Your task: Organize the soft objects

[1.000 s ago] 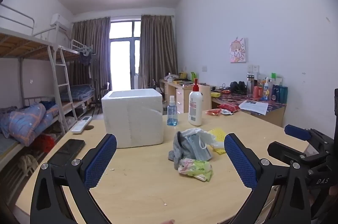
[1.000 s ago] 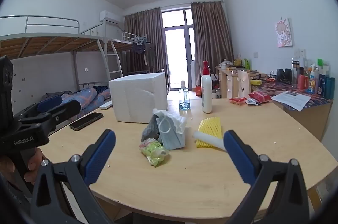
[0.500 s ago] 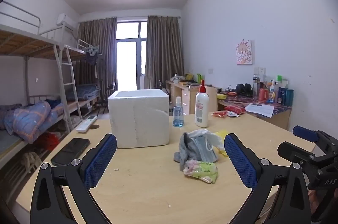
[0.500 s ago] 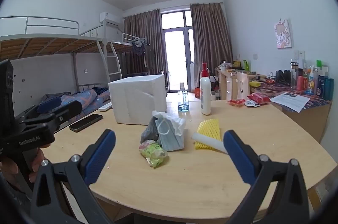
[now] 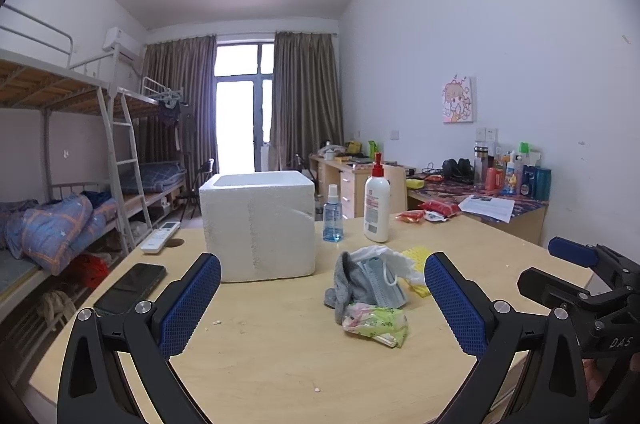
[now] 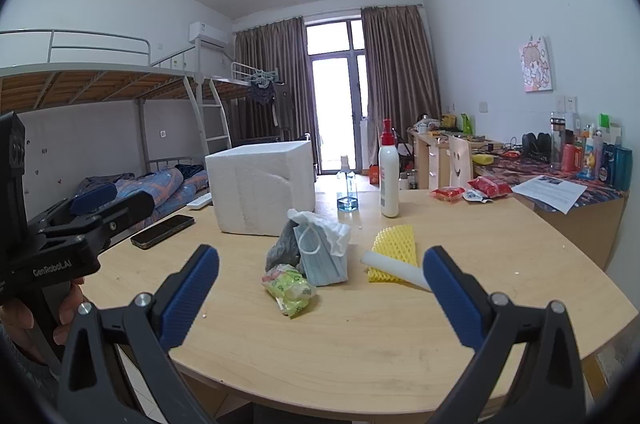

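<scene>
A pile of soft things lies mid-table: a grey sock (image 5: 343,282) (image 6: 282,248), a blue face mask (image 5: 382,282) (image 6: 320,258), a white tissue (image 6: 328,228), and a green-and-pink tissue pack (image 5: 376,320) (image 6: 290,288). A yellow foam net (image 6: 394,250) with a white foam tube (image 6: 396,270) lies to their right. A white foam box (image 5: 258,224) (image 6: 262,193) stands open-topped behind. My left gripper (image 5: 320,302) and right gripper (image 6: 320,298) are both open and empty, held short of the pile.
On the wooden table (image 6: 360,336) are a spray bottle (image 5: 333,220), a lotion bottle (image 5: 377,199), a black phone (image 5: 130,288), a remote (image 5: 160,236) and red snack packs (image 6: 472,189). Bunk beds stand left, a cluttered desk right.
The left wrist view has tilted up and drawn back a little. The right gripper has barely moved. Both stay open and the objects have not moved.
</scene>
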`<action>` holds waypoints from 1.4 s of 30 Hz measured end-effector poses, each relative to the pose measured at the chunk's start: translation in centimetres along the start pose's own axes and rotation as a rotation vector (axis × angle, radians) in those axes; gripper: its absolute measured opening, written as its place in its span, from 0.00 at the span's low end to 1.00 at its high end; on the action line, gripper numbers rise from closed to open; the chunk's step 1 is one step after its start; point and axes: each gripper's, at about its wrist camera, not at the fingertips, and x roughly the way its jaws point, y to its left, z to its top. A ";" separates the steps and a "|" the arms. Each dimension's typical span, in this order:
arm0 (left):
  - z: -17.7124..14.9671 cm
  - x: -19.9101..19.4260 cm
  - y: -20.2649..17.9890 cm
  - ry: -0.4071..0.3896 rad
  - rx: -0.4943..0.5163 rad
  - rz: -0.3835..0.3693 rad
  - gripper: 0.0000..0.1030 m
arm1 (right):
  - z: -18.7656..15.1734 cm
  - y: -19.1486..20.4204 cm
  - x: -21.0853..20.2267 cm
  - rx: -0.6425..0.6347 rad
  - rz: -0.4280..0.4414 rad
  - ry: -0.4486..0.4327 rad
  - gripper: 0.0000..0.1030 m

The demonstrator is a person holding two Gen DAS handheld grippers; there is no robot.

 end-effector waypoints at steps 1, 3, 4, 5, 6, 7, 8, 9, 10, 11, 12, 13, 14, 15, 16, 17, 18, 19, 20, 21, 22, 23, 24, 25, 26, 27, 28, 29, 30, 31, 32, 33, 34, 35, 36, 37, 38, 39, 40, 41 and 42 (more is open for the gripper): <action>0.0 0.0 0.1 0.002 -0.003 0.002 0.99 | 0.0 0.0 0.0 0.000 0.001 -0.001 1.00; 0.0 0.0 0.0 0.002 0.000 0.003 0.99 | -0.2 0.1 0.1 -0.001 0.001 0.000 1.00; 0.0 0.0 0.0 0.001 0.001 0.007 0.99 | -0.2 0.1 0.1 -0.002 0.002 0.000 1.00; 0.0 0.0 0.0 -0.001 0.002 0.009 0.99 | -0.2 0.2 0.1 -0.004 0.002 0.001 1.00; 0.0 0.0 0.0 0.000 0.004 0.009 0.99 | -0.3 0.2 0.1 -0.007 0.000 0.000 1.00; 0.0 0.0 0.0 0.001 0.007 0.013 0.99 | -0.3 0.2 0.0 -0.007 0.000 -0.001 1.00; 0.0 0.1 -0.1 0.002 0.011 0.020 0.99 | -0.3 0.2 0.1 -0.007 0.000 -0.001 1.00; -0.1 0.0 -0.1 0.001 0.011 0.022 0.99 | -0.4 0.2 0.1 -0.007 0.000 -0.001 1.00; -0.1 0.0 0.0 -0.001 0.010 0.020 0.99 | -0.4 0.3 0.1 -0.008 -0.002 0.000 1.00; -0.1 -0.1 0.0 -0.001 0.010 0.019 0.99 | -0.4 0.3 0.1 -0.010 -0.005 0.003 1.00; -0.1 -0.1 0.0 -0.002 0.008 0.020 0.99 | -0.4 0.3 0.1 -0.011 -0.006 0.004 1.00; -0.1 -0.1 0.0 -0.001 0.008 0.019 0.99 | -0.4 0.3 0.1 -0.012 -0.005 0.003 1.00; -0.1 -0.1 0.0 0.001 0.008 0.017 0.99 | -0.4 0.3 0.1 -0.012 -0.004 0.004 1.00; 0.0 -0.1 0.1 0.003 0.009 0.016 0.99 | -0.4 0.4 0.1 -0.013 -0.003 0.005 1.00; 0.0 -0.2 0.1 0.003 0.009 0.016 0.99 | -0.4 0.4 0.1 -0.013 -0.003 0.006 1.00; 0.0 -0.1 0.1 0.003 0.011 0.017 0.99 | -0.4 0.4 0.1 -0.014 -0.003 0.006 1.00; 0.0 -0.2 0.0 0.003 0.015 0.018 0.99 | -0.4 0.5 0.1 -0.016 -0.002 0.006 1.00; 0.0 -0.1 0.0 0.004 0.017 0.018 0.99 | -0.4 0.4 0.1 -0.015 -0.003 0.006 1.00; 0.0 -0.2 0.0 0.002 0.018 0.018 0.99 | -0.4 0.4 0.1 -0.015 -0.003 0.005 1.00; 0.0 -0.1 0.0 0.002 0.018 0.017 0.99 | -0.4 0.4 0.0 -0.016 -0.001 0.004 1.00; 0.1 -0.2 0.0 0.002 0.018 0.017 0.99 | -0.4 0.5 0.0 -0.016 -0.001 0.003 1.00; 0.1 -0.2 0.0 0.001 0.018 0.017 0.99 | -0.4 0.5 0.0 -0.016 -0.001 0.002 1.00; 0.1 -0.2 0.0 0.002 0.017 0.019 0.99 | -0.4 0.5 0.0 -0.016 0.000 0.001 1.00; 0.1 -0.1 0.0 0.003 0.016 0.020 0.99 | -0.4 0.5 0.0 -0.016 0.001 0.000 1.00; 0.0 -0.2 0.0 0.002 0.014 0.016 0.99 | -0.4 0.5 0.0 -0.015 0.001 0.001 1.00; 0.0 -0.2 0.0 0.002 0.014 0.015 0.99 | -0.4 0.5 0.0 -0.016 0.000 0.001 1.00; 0.1 -0.3 0.0 0.003 0.013 0.013 0.99 | -0.5 0.5 0.0 -0.016 0.000 0.002 1.00; 0.0 -0.3 0.0 0.002 0.013 0.010 0.99 | -0.5 0.5 0.1 -0.015 0.001 0.004 1.00; 0.0 -0.3 0.0 0.005 0.014 0.007 0.99 | -0.5 0.5 0.1 -0.015 0.001 0.004 1.00; 0.1 -0.2 0.0 0.006 0.013 0.006 0.99 | -0.5 0.5 0.1 -0.015 0.002 0.004 1.00; 0.0 -0.3 0.0 0.001 0.011 0.008 0.99 | -0.5 0.5 0.2 -0.014 0.002 0.004 1.00; 0.0 -0.4 -0.1 -0.002 0.012 0.005 0.99 | -0.5 0.5 0.2 -0.012 0.003 0.005 1.00; 0.1 -0.3 -0.1 0.000 0.014 0.002 0.99 | -0.5 0.6 0.3 -0.013 0.003 0.006 1.00; 0.1 -0.3 -0.2 0.002 0.014 -0.001 0.99 | -0.5 0.6 0.2 -0.014 0.004 0.005 1.00; 0.1 -0.2 -0.2 0.004 0.014 -0.004 0.99 | -0.5 0.6 0.3 -0.015 0.005 0.004 1.00; 0.1 -0.2 -0.2 0.007 0.012 -0.008 0.99 | -0.4 0.6 0.3 -0.016 0.006 0.004 1.00; 0.1 -0.2 -0.2 0.006 0.008 -0.009 0.99 | -0.4 0.6 0.3 -0.016 0.006 0.003 1.00; 0.1 -0.2 -0.1 0.006 0.005 -0.007 0.99 | -0.4 0.6 0.3 -0.015 0.004 0.004 1.00; 0.1 -0.2 -0.1 0.007 0.003 -0.007 0.99 | -0.4 0.6 0.2 -0.015 0.001 0.003 1.00; 0.1 -0.1 -0.1 0.011 0.005 -0.012 0.99 | -0.4 0.6 0.1 -0.016 0.000 0.001 1.00; 0.1 0.0 -0.1 0.016 0.007 -0.016 0.99 | -0.3 0.7 0.0 -0.018 0.000 -0.003 1.00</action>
